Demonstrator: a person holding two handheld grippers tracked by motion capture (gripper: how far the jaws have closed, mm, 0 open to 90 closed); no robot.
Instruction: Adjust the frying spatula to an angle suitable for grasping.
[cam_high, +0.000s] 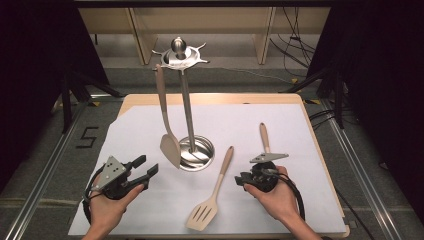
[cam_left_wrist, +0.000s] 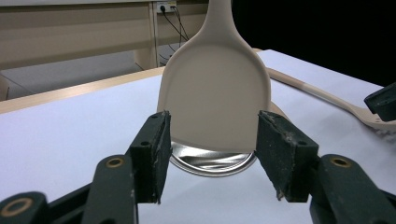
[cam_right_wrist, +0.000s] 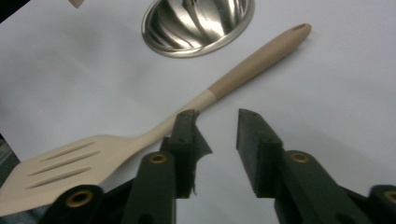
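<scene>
From the high view, the left hand-held gripper (cam_high: 148, 168) sits wide open with nothing in it, just beside the solid spatula (cam_high: 169, 149) hanging off the steel rack (cam_high: 186, 65); a "5" is taped on the floor (cam_high: 86, 137) to the left. The slotted spatula (cam_high: 210, 202) lies flat mid-worktop (cam_high: 300, 150), plenty of bare paper around it. Left gripper view: spatula blade (cam_left_wrist: 215, 93) right ahead between spread jaws, not gripped. Right gripper view: right hand-held gripper (cam_right_wrist: 215, 140) partly open, empty, its jaw just beside the slotted spatula's neck (cam_right_wrist: 187, 109).
</scene>
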